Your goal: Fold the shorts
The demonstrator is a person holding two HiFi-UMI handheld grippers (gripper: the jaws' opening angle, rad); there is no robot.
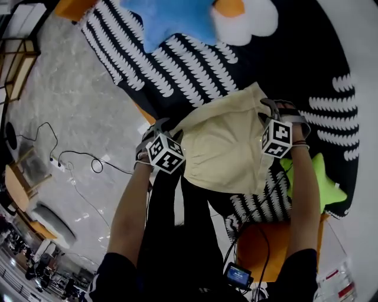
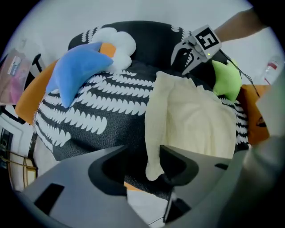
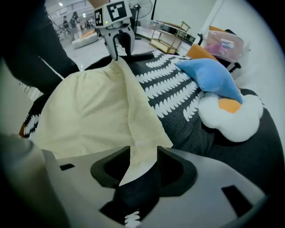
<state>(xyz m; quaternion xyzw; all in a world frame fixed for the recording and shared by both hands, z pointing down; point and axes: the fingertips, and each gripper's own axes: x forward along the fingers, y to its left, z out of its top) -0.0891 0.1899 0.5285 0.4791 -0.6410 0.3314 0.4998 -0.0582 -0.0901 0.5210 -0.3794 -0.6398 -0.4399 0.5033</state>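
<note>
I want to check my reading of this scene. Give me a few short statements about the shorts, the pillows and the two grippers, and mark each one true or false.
1. The cream shorts lie on the black-and-white cushion. True.
2. The blue pillow lies on top of the shorts. False: it lies apart from them, at the far side of the cushion, beside the white pillow.
3. A corner of the shorts sits between the jaws of the left gripper and of the right gripper. True.
4. The green pillow lies on the left gripper's side. False: it lies on the right gripper's side, next to the person's right forearm.
</note>
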